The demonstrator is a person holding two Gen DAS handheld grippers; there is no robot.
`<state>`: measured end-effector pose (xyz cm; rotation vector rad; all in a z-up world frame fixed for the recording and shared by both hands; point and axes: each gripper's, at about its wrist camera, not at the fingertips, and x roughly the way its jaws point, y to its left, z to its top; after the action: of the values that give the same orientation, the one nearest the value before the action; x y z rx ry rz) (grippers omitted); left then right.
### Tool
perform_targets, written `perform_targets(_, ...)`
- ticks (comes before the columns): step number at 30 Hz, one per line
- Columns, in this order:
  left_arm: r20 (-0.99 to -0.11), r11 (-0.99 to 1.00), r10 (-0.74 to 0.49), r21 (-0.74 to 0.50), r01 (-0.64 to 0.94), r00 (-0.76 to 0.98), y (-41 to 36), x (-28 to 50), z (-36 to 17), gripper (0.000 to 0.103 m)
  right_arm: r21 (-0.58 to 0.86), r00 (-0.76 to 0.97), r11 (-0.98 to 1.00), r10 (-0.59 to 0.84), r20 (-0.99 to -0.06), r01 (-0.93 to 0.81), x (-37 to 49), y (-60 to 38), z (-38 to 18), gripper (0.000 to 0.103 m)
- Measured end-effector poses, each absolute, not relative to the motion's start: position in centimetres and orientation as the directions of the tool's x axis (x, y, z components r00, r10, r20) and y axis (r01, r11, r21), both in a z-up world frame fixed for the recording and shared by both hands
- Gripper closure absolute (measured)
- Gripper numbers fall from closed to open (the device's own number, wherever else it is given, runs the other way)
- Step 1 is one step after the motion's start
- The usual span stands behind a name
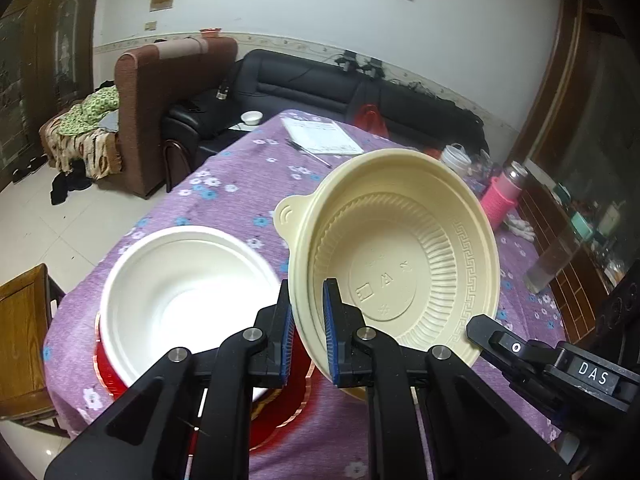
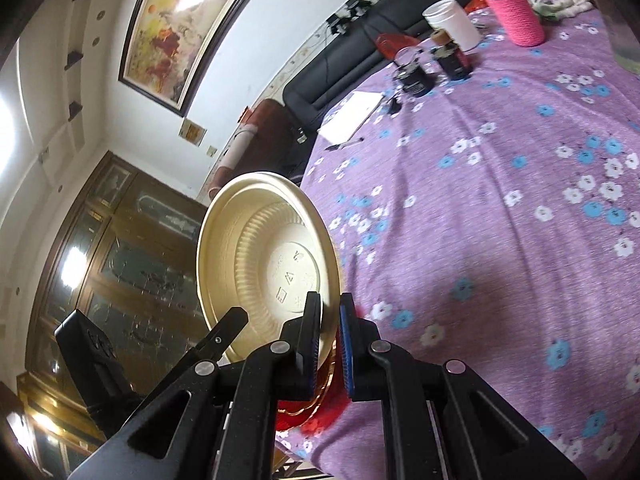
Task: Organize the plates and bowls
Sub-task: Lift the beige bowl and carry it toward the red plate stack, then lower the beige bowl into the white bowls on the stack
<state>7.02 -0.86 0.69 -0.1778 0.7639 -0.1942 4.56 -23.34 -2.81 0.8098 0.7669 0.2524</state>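
Both tongs [image 1: 308, 320] [image 2: 330, 332] pinch the cream bowl's [image 1: 400, 256] rim.

White walls [image 1: 460, 40] carry a framed painting [image 2: 180, 28]; a black sofa [image 1: 320, 84] and brown armchair [image 1: 168, 92] stand on pale floor tiles [image 1: 52, 228], beside dark wooden cabinets [image 2: 132, 248].

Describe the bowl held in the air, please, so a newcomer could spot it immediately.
Above the purple floral tablecloth, both grippers pinch one tilted cream bowl by its rim. Unlike the plain white bowl beside it, it has ribbed walls and a small tab handle.
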Motion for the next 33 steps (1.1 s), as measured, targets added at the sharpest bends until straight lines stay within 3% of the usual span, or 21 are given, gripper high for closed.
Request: perform_targets(33,-0.707,0.966,-0.16,-0.257,-0.04,0.689,8.4,7.5,-2.4,0.092,0.693,0.59,0.72,0.558,-0.584,0.005,7.4,-12.9,-4.7,0.093)
